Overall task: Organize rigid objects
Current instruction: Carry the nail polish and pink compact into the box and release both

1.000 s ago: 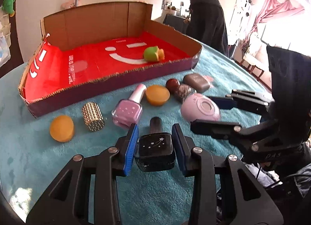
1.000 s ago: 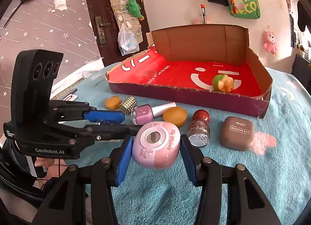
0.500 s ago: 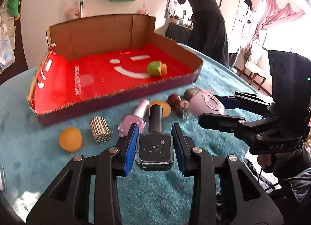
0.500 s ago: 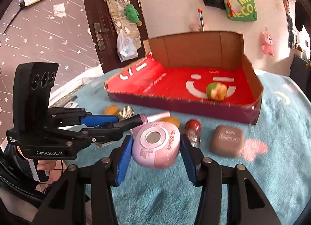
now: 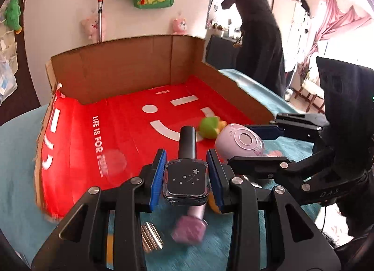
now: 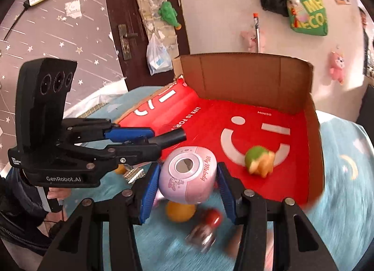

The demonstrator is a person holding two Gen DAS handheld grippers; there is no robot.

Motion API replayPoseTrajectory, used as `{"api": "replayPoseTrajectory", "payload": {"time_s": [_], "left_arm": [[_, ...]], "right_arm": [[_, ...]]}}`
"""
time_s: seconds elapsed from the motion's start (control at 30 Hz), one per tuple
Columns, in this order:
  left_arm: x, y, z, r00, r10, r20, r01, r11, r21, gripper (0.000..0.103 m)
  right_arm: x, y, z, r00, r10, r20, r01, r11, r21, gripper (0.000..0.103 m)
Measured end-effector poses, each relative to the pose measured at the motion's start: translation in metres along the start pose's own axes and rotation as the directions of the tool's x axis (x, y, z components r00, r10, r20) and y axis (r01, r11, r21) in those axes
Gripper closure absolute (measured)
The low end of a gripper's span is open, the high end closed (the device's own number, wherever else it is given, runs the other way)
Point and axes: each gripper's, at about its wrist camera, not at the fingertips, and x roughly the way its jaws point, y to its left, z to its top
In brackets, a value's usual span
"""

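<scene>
My left gripper [image 5: 186, 176] is shut on a dark nail polish bottle [image 5: 185, 179] with a black cap and star print, held in the air at the near edge of the red cardboard box [image 5: 121, 130]. To its right, my right gripper [image 6: 187, 177] is shut on a rounded pink case [image 6: 188, 178] marked "My Melody", also lifted by the box's front edge. In the left wrist view the right gripper [image 5: 254, 141] and the pink case [image 5: 240, 141] show at the right. A green and orange toy [image 6: 259, 163] lies inside the box.
On the teal cloth [image 6: 346, 212] below lie a pink nail polish bottle [image 5: 189, 229], a gold studded cylinder [image 5: 150, 239], an orange round piece [image 6: 180, 211] and a red-capped jar [image 6: 205, 229]. A person in dark clothes [image 5: 257, 44] stands behind the table at the back right.
Both grippers have risen off the cloth with their objects and moved toward the box. The loose items have dropped low in both views.
</scene>
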Motion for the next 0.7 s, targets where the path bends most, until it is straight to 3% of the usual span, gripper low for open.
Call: {"api": "replayPoseTrajectory", "payload": {"time_s": [0.2, 0.57, 0.7], "left_arm": [[0.041, 0.018, 0.011, 0.995, -0.006, -0.096, 0.005, 1.000, -0.010, 0.070], [0.075, 0.029, 0.017, 0.982, 0.001, -0.190, 0.002, 1.000, 0.016, 0.070], [0.082, 0.030, 0.015, 0.975, 0.008, -0.222, -0.003, 1.000, 0.023, 0.070]], "right_arm": [[0.041, -0.033, 0.022, 0.991, 0.047, -0.123, -0.050, 0.998, -0.024, 0.051], [0.088, -0.040, 0.026, 0.945, 0.057, -0.322, -0.112, 0.981, -0.156, 0.051], [0.095, -0.032, 0.028, 0.933, 0.037, -0.359, -0.124, 0.967, -0.222, 0.051]]}}
